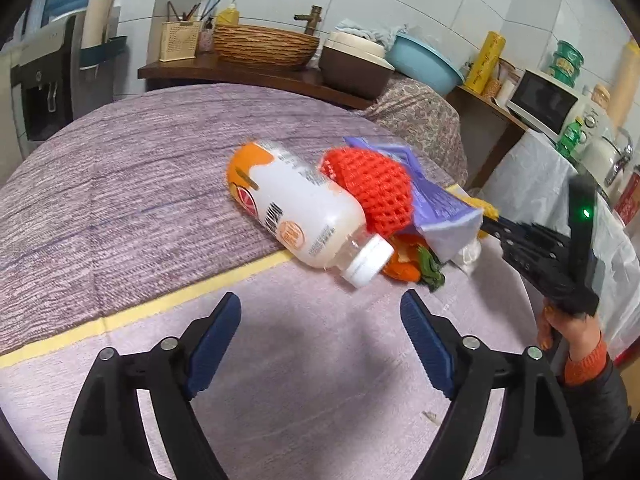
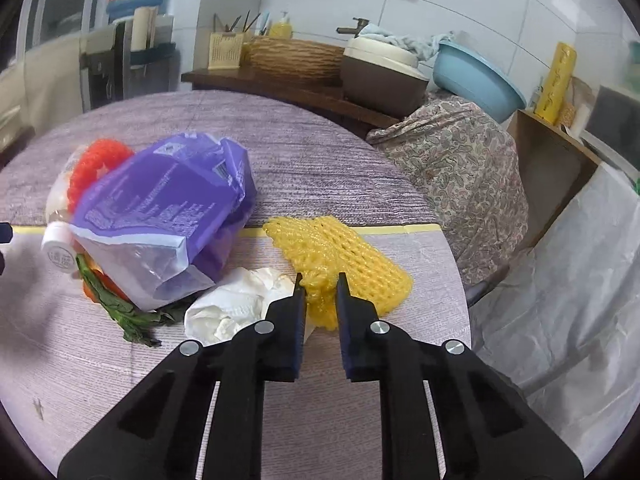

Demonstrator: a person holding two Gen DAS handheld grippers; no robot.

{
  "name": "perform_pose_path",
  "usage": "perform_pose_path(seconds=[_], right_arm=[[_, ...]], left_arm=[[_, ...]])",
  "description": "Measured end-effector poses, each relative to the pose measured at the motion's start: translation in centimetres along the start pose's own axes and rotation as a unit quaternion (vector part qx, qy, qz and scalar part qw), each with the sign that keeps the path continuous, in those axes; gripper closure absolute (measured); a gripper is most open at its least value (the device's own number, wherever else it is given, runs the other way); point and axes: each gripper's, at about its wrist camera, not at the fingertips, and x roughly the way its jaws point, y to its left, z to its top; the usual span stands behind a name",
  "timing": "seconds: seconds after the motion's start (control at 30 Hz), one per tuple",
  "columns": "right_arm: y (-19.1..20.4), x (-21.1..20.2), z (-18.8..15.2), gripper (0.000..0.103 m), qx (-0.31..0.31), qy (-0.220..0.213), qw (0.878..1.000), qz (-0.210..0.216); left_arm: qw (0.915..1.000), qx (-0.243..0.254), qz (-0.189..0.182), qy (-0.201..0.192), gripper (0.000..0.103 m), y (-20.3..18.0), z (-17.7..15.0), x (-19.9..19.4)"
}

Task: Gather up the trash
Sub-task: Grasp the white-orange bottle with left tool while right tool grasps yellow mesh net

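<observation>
A trash pile lies on the round table. A white plastic bottle [image 1: 296,212] lies on its side, cap [image 1: 368,260] toward me. Behind it sit a red foam net [image 1: 372,188], a purple plastic bag [image 1: 440,204] and orange peel with green leaves [image 1: 416,268]. My left gripper [image 1: 320,312] is open and empty, just short of the bottle cap. My right gripper [image 2: 319,286] is shut on a yellow foam net [image 2: 340,256] at the table's right edge. A crumpled white tissue [image 2: 236,308] lies beside it, with the purple bag [image 2: 168,204], leaves [image 2: 120,304] and bottle cap [image 2: 58,248] to the left.
A yellow tape line [image 1: 168,304] crosses the lilac tablecloth [image 1: 100,184]. Behind are a wooden shelf with a wicker basket [image 1: 264,44], a brown pot [image 1: 352,68] and a blue basin [image 1: 424,64]. A patterned-cloth-covered thing [image 2: 456,176] and white plastic sheeting [image 2: 568,280] stand right.
</observation>
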Motion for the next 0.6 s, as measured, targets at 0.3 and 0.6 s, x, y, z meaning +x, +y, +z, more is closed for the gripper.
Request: perform_pose_path(seconds=[0.3, 0.6], right_arm=[[-0.5, -3.8, -0.5, 0.089, 0.011, -0.049, 0.999, -0.014], [-0.4, -6.0, -1.3, 0.089, 0.015, -0.064, 0.998, 0.002]], left_arm=[[0.9959, -0.089, 0.012, 0.0, 0.009, 1.7, 5.2, 1.8], [0.9862, -0.153, 0.04, 0.049, 0.012, 1.4, 7.9, 5.8]])
